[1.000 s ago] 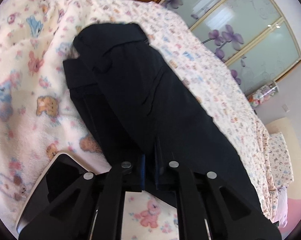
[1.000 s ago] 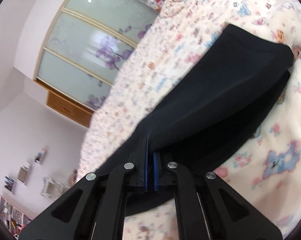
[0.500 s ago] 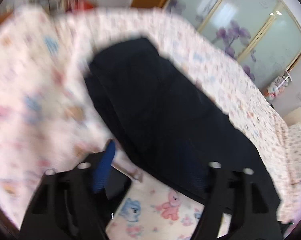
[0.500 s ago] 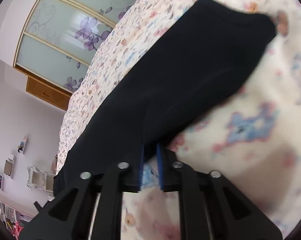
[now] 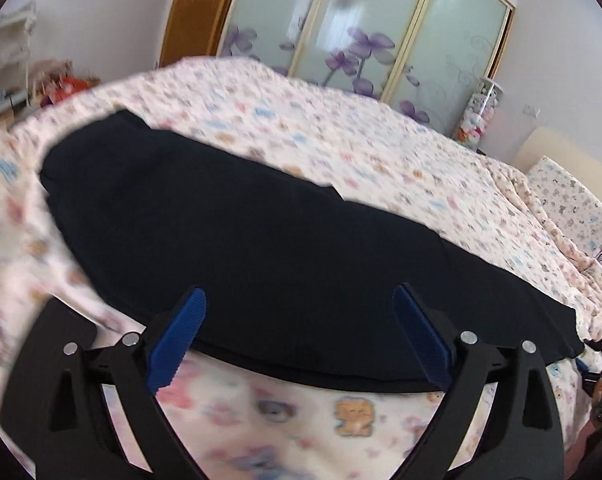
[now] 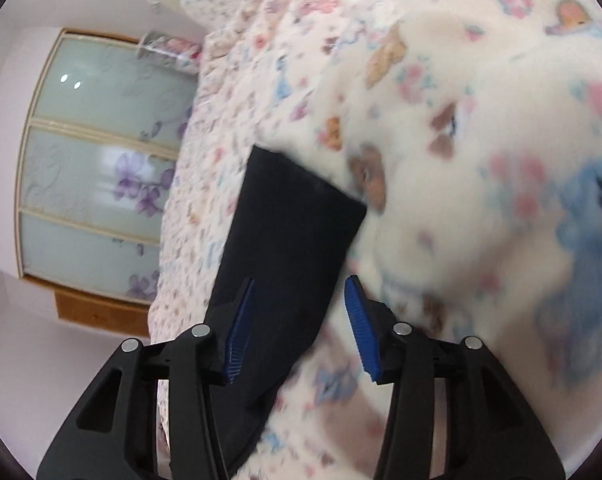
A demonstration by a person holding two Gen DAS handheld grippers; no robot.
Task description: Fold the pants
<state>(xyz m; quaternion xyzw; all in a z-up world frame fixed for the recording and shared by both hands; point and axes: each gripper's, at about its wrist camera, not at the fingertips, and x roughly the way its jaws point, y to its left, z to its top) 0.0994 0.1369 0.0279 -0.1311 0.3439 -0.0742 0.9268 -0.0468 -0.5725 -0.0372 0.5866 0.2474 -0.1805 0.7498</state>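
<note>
Black pants lie folded lengthwise in a long band across the teddy-print blanket. My left gripper hangs over their near edge, its jaws opening wide, blue pads clear of the cloth. In the right wrist view the leg end of the pants runs up between the fingers of my right gripper. Its jaws are opening too, and the pads do not press the fabric. The other gripper shows at the far right edge of the left wrist view.
The bed carries a small-print floral sheet beyond the blanket. Glass wardrobe doors with purple flowers stand behind it, with a jar of plush toys and a pillow at the right. Shelves stand at the far left.
Both grippers were shut on the pants and have let go. Their jaws have spread, and both hands have drawn back and rolled, leaving the pants flat on the bed.
</note>
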